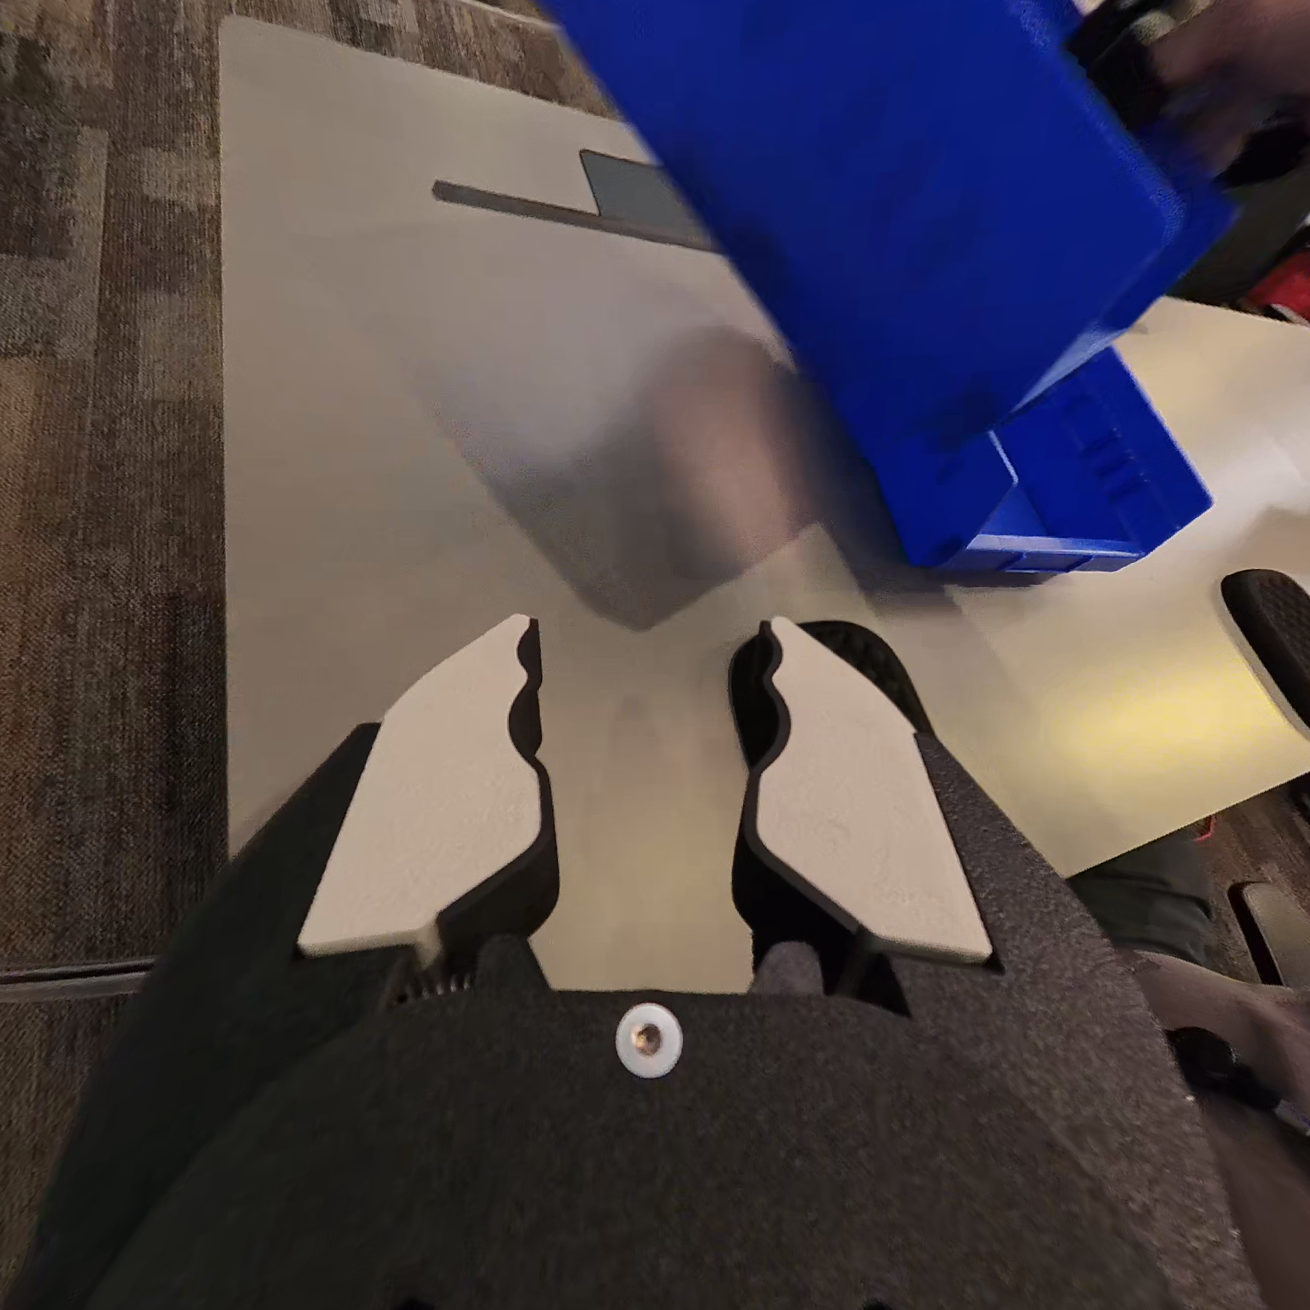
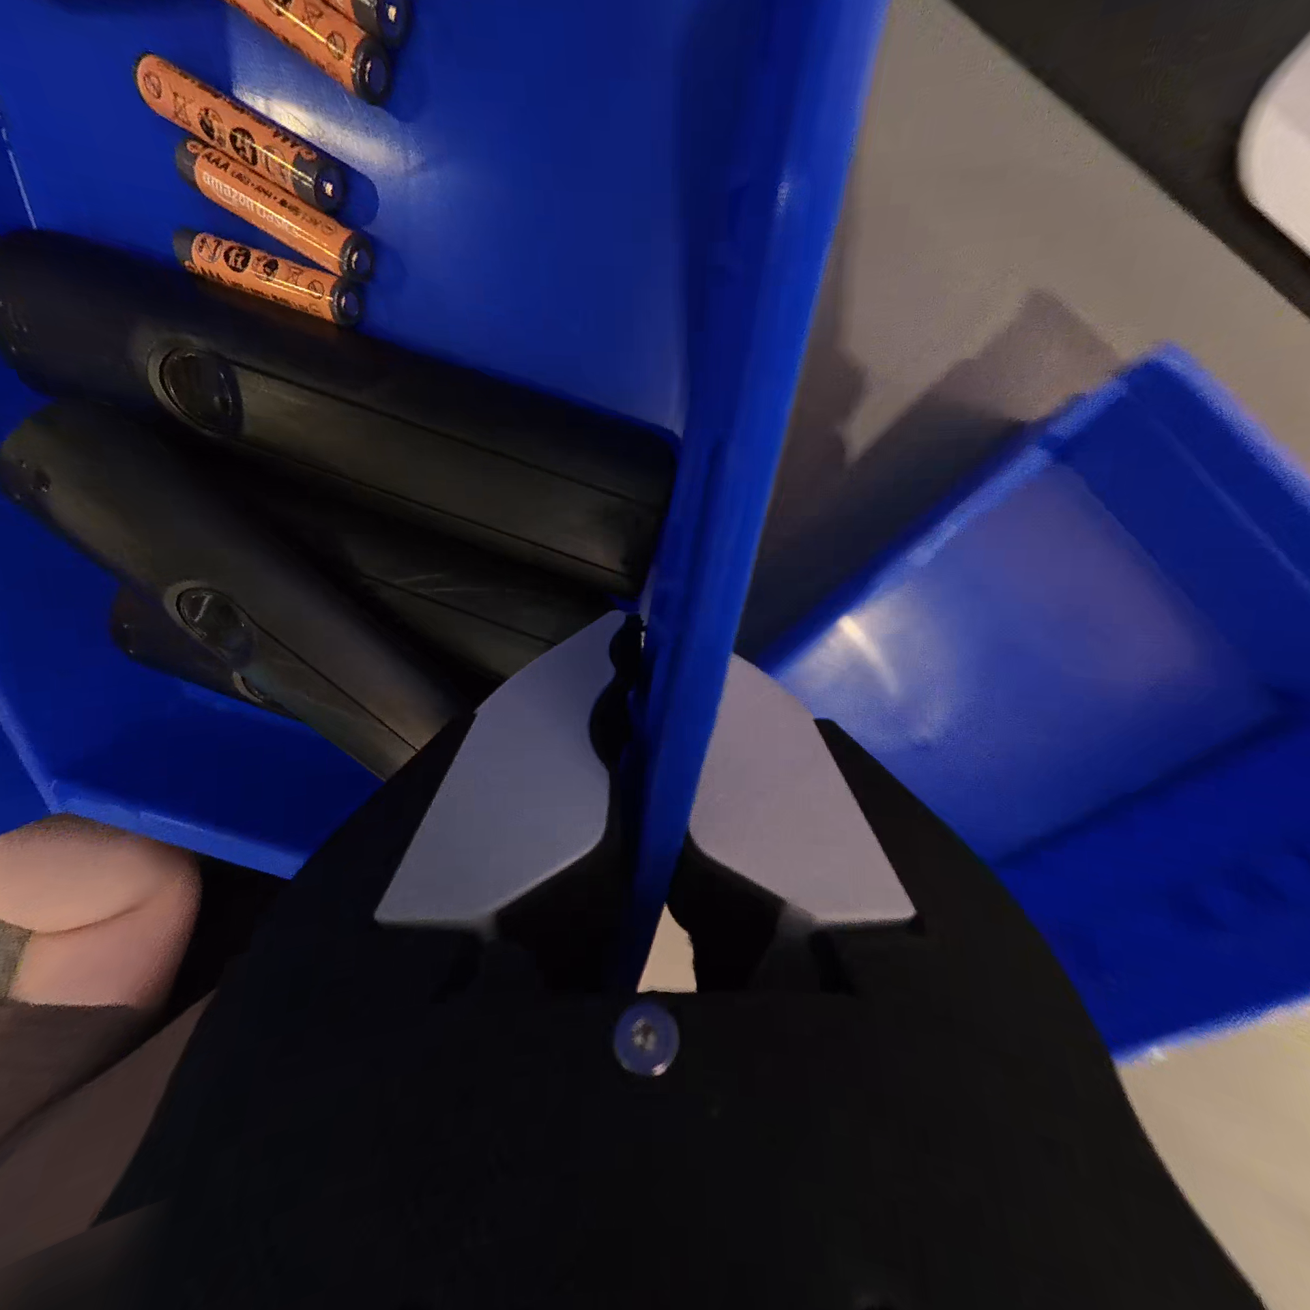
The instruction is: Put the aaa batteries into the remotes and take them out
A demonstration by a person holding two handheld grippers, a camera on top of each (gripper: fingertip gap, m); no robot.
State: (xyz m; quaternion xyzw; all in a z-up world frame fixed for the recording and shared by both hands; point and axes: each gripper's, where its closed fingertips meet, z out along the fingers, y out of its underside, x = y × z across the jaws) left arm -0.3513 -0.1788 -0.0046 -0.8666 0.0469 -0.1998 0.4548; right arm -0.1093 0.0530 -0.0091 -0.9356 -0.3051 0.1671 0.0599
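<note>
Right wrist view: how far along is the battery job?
Early. Done: the right gripper has clamped a wall of the blue bin and lifted it, tilted, above the table. In hand: carrying or tipping that bin, with the batteries and black remotes loose inside. Left: every insertion and removal. The left gripper is open and empty; a second blue bin sits on the table.

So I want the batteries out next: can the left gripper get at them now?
Probably not: the left gripper is open over bare table, while the batteries lie inside the lifted blue bin.
</note>
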